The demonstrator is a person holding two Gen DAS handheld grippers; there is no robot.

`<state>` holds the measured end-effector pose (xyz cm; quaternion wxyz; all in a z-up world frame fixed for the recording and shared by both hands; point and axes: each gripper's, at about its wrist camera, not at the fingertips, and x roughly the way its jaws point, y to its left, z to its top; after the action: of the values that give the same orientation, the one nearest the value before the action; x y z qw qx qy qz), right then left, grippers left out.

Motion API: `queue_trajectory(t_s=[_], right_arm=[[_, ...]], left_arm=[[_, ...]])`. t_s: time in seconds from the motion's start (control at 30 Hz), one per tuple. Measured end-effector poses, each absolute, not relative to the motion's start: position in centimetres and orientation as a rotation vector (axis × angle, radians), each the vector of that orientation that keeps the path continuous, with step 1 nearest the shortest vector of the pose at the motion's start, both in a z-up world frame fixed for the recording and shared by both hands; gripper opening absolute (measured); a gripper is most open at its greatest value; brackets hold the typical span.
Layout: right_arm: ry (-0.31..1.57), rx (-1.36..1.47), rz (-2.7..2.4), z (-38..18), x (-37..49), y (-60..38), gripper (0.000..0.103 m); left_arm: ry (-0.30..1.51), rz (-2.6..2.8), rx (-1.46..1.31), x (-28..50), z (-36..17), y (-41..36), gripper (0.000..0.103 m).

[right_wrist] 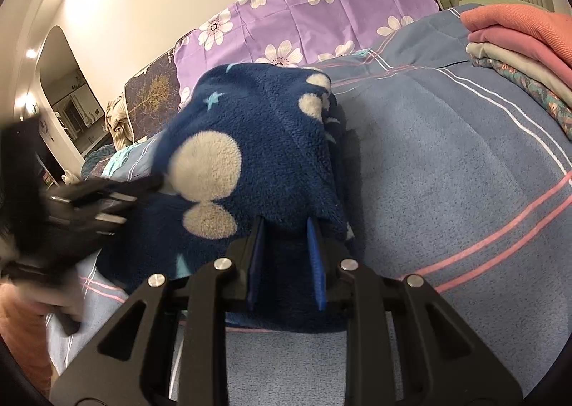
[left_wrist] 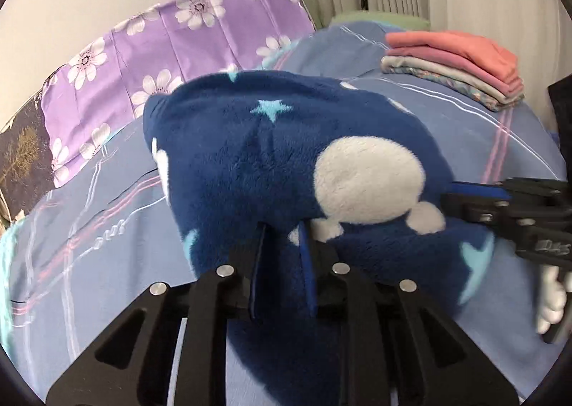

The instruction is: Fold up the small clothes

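Note:
A dark blue fleece garment (left_wrist: pixel 271 162) with white blobs and pale blue stars is lifted off the blue striped bedspread (left_wrist: pixel 107 213). My left gripper (left_wrist: pixel 282 227) is shut on its near edge, the fleece draped between the fingers. My right gripper (right_wrist: pixel 286 221) is shut on another edge of the same garment (right_wrist: pixel 264 141). Each gripper shows in the other's view: the right one (left_wrist: pixel 461 202) at the fleece's right side, the left one (right_wrist: pixel 143 187) blurred at its left side.
A stack of folded clothes (left_wrist: pixel 461 66), pink on top, lies at the far right of the bed and shows in the right wrist view (right_wrist: pixel 525 48). A purple flowered pillow (left_wrist: pixel 171 44) leans on the wall behind. A doorway (right_wrist: pixel 68 98) opens at far left.

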<state>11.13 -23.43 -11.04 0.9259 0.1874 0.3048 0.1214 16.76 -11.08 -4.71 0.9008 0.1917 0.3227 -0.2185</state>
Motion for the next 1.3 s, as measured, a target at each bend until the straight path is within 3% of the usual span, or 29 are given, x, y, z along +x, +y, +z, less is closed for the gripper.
queue_trajectory(t_s=[0.2,0.43,0.53,0.6,0.9,1.07,1.3], right_arm=[[0.66,0.398,0.231,-8.3,11.2,-23.3,0.025],[0.5,0.345,0.287,-2.0,13.8,-22.9,0.028],[0.682,0.266,0.21,-6.2,18.6,-21.9,0.031],[0.643,0.224,0.212,-9.9,19.5,-21.7,0.032],[0.665,0.272,0.245,-9.6,19.5,-22.7,0.033],[0.655,0.252,0.246,-9.6,19.6,-22.3,0.033],[0.695,0.21,0.268,-8.7,20.2,-22.1,0.034]], left_arm=[[0.67,-0.427,0.484,15.5,-4.2,-11.9,0.018],[0.727,-0.508,0.327,16.6,-3.6,-10.1,0.018],[0.724,-0.527,0.296,16.6,-3.5,-9.6,0.02],[0.718,-0.574,0.256,16.8,-3.0,-9.2,0.021],[0.629,-0.528,0.166,24.1,0.9,-9.3,0.021],[0.75,-0.415,0.289,32.4,-5.6,-9.6,0.024],[0.712,-0.398,0.332,31.0,-4.7,-10.1,0.022]])
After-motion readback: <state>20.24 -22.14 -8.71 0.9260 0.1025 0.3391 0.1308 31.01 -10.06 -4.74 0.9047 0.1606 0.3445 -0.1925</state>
